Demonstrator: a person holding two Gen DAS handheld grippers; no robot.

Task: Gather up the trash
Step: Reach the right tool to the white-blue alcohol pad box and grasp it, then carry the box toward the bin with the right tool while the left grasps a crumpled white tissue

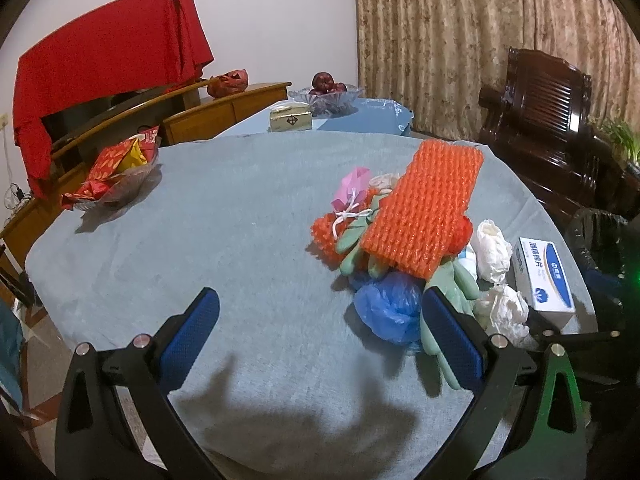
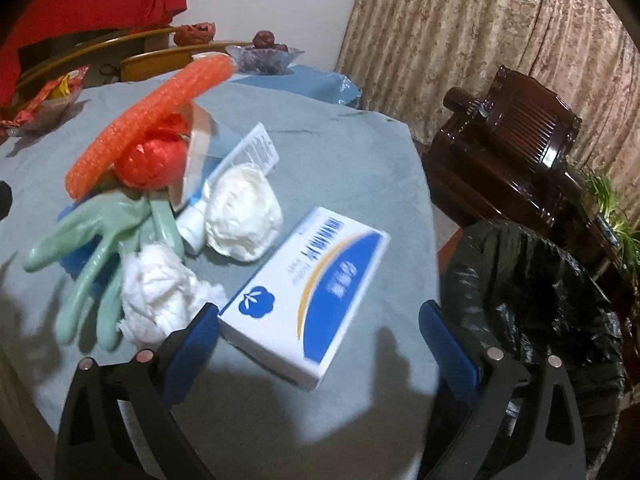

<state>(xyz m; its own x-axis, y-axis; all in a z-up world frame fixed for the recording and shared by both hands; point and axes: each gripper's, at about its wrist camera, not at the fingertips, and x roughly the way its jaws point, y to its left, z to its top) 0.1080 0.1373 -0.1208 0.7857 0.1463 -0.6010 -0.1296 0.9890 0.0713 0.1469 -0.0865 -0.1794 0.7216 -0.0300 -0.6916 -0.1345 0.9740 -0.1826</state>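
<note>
- Your left hand-held gripper [image 1: 320, 320] hangs low over bare cloth on the left of the surface [image 1: 200, 220], its jaws spread wide with nothing between them. It looks parked there to leave the heap free for the other hand, though that is a guess.
- Just right of it sits the trash heap. A crumpled blue plastic bag [image 1: 390, 306] lies nearest that gripper's right finger, with green rubber gloves [image 1: 454, 280] sprawled under and beside it.
- An orange foam net [image 1: 424, 208] lies tilted across the top of the heap, propped on a red bundle [image 2: 154, 158], so it would probably slide if you pulled from underneath.
- Further right are two crumpled white wads [image 2: 242, 210], close together, one beside the glove fingers. They are light and loose, so they should pinch easily.
- A blue-and-white box [image 2: 310, 294] lies flat near the right edge of the surface, apart from the heap. Your right hand-held gripper [image 2: 320, 332] is wide open and holding nothing, with the box's near end between its fingers. That suggests the box is your next pick.
- Rightmost, the black-lined bin [image 2: 532, 292] stands beside the surface edge, close enough to make each drop a short swing. Whether anything is inside cannot be made out.
</note>
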